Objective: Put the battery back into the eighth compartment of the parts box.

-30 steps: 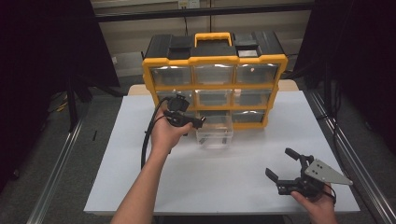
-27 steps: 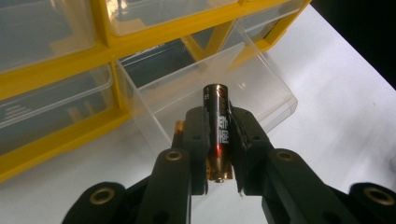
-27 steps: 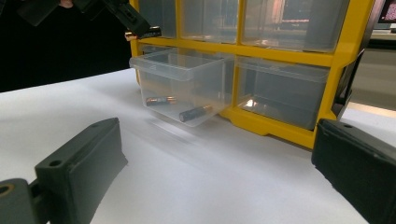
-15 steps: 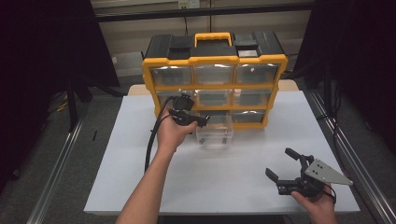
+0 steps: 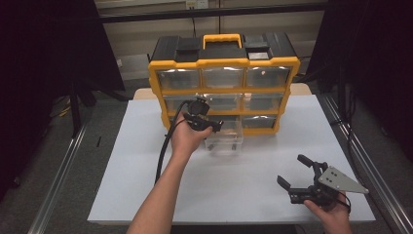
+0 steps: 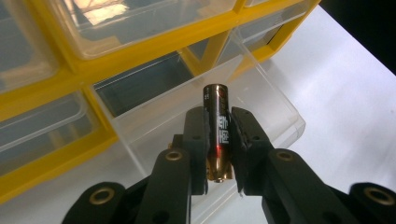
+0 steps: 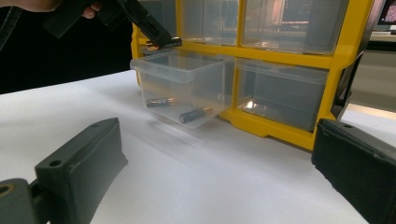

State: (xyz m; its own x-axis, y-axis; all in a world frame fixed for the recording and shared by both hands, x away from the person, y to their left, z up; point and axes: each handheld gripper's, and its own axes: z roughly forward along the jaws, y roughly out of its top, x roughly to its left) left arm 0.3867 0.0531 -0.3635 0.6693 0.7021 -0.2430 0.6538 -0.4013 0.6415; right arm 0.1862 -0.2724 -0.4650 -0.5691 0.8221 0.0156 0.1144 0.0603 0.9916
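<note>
White surface (image 5: 146, 161), pulled-out drawer (image 7: 187, 88): left gripper (image 6: 219, 135) fingers clamp battery (image 6: 217, 126); right gripper (image 5: 298, 176) fingers apart. Risk: a release probably short of the rim drops it outside.

Black-gold battery (image 6: 218, 128) clamped between jaws, above pulled-out clear drawer (image 6: 261, 100) (two batteries inside).

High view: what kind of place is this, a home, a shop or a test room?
Probably a test or recording room, not a home. A plain white table stands between dark curtains, with metal rails beside it, and on it is a yellow drawer organiser.
</note>
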